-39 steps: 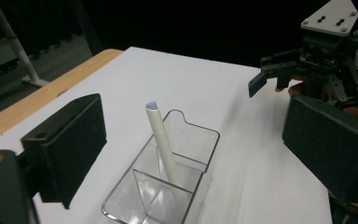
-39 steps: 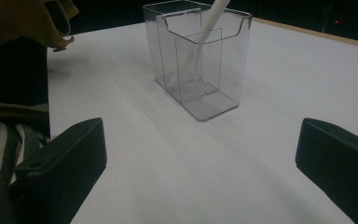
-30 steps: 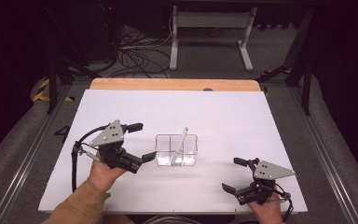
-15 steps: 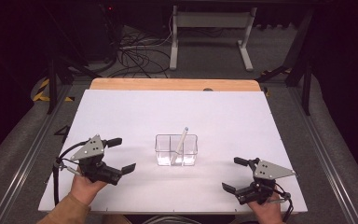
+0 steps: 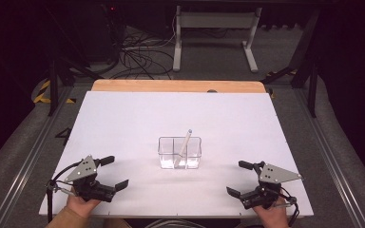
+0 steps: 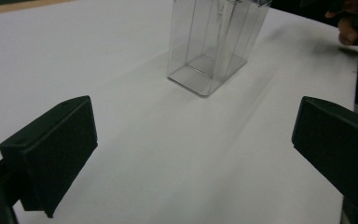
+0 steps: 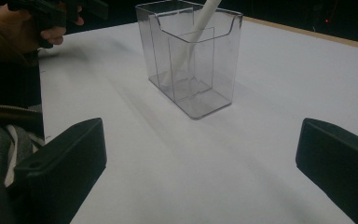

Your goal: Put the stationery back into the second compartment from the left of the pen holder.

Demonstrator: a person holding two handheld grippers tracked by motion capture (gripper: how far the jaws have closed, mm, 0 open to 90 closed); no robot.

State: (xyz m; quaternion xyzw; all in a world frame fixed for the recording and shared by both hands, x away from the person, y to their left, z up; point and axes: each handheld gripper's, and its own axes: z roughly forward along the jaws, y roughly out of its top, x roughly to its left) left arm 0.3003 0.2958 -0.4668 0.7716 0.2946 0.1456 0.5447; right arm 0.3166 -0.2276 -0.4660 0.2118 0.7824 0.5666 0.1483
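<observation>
A white table (image 5: pixel 123 123) fills mid-frame; a clear box (image 5: pixel 180 152) at centre holds a leaning white pen (image 5: pixel 184 146). Left gripper (image 5: pixel 114 172) and right gripper (image 5: pixel 240 177) rest released, empty, at the lower corners; best parked well apart from the box.

A white surface (image 5: pixel 123 123) has a bare wooden strip (image 5: pixel 176 86) along its far edge. On the floor beyond lie tangled black cables (image 5: pixel 140 52) at far left and a white metal stand (image 5: pixel 214 33) behind the middle.
</observation>
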